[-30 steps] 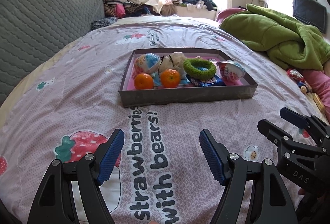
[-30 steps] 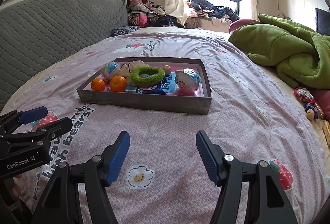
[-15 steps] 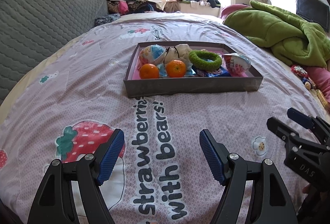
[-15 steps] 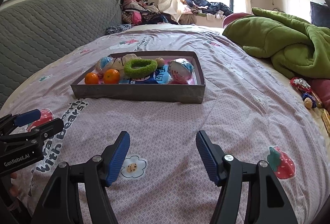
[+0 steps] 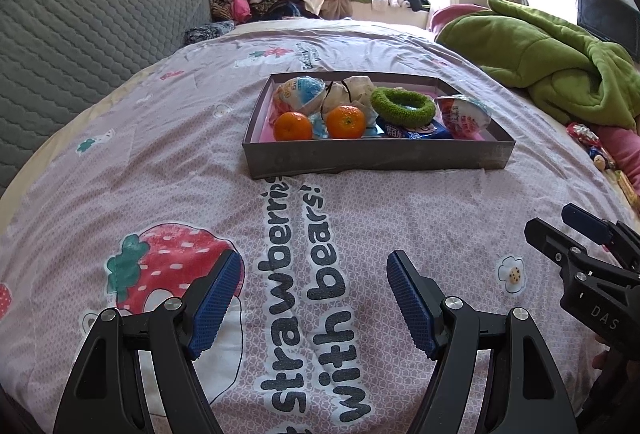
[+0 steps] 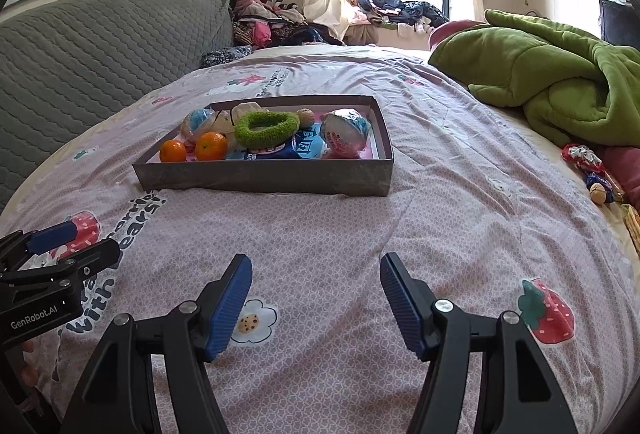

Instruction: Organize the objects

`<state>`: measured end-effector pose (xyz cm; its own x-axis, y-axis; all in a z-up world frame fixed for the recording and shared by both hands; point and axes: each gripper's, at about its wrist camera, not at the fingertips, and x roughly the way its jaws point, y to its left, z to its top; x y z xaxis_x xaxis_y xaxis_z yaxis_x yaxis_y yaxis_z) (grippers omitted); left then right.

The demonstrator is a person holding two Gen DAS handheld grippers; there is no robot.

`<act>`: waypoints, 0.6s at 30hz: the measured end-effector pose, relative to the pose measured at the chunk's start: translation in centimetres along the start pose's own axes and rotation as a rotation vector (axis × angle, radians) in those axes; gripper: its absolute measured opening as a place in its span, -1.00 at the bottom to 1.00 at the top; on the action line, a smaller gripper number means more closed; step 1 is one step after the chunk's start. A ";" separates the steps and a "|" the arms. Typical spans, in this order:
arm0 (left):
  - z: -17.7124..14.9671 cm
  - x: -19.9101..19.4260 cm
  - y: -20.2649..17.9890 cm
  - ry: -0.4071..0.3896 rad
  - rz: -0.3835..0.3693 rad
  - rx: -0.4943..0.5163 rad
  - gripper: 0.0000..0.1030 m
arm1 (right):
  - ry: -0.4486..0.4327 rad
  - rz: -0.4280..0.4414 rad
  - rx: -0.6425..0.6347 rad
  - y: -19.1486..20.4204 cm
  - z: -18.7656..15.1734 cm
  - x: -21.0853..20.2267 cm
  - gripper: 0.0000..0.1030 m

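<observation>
Nearest us: left hand-held gripper (image 5: 310, 296) and right hand-held gripper (image 6: 316, 300), both spread wide, nothing between the fingers, hovering low over the bed sheet (image 5: 168, 170), side by side.

Mid-bed: the grey tray (image 5: 376, 156) sits flat, well apart from both grippers. Everything loose we can see is inside it: two oranges (image 5: 293, 126) at the near-left, a blue-and-white wrapped ball (image 5: 302, 92) and a cream pouch (image 5: 352, 90) behind them, a green fuzzy ring (image 5: 402, 106) in the middle lying on blue snack packets (image 5: 412, 132), a red-and-white wrapped egg (image 5: 464, 114) at the right. From the right wrist view there's also a small brown nut (image 6: 306, 117) at the back.

Judgement: this fits either items already gathered into the tray, or a full tray waiting to be sorted out. We can't tell which, so we won't call a pick.

Generally, if we go in:
- clear the near wall from above, it's tall enough to catch a finger
- oranges roll, so close across the widest part
- ring rests on the packets, so lifting it may drag one
- soft bed: tray may tip if pressed at an edge

Far right: green blanket (image 6: 552, 82), with small wrapped bits (image 6: 582, 158) beside it, off the tray.
</observation>
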<state>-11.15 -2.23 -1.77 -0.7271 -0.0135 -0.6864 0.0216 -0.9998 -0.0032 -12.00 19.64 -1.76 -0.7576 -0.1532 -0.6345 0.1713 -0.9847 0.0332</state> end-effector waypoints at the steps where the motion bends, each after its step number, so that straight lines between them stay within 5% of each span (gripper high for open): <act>1: 0.0 0.0 0.0 0.001 0.001 0.000 0.49 | 0.002 -0.002 -0.002 0.0 0.0 0.0 0.28; 18: 0.0 -0.1 0.0 -0.006 -0.004 0.010 0.49 | 0.003 -0.007 -0.007 0.0 -0.2 0.1 0.28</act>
<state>-11.09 -2.22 -1.70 -0.7311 -0.0097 -0.6822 0.0120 -0.9999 0.0013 -11.98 19.62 -2.01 -0.7567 -0.1462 -0.6373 0.1704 -0.9851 0.0237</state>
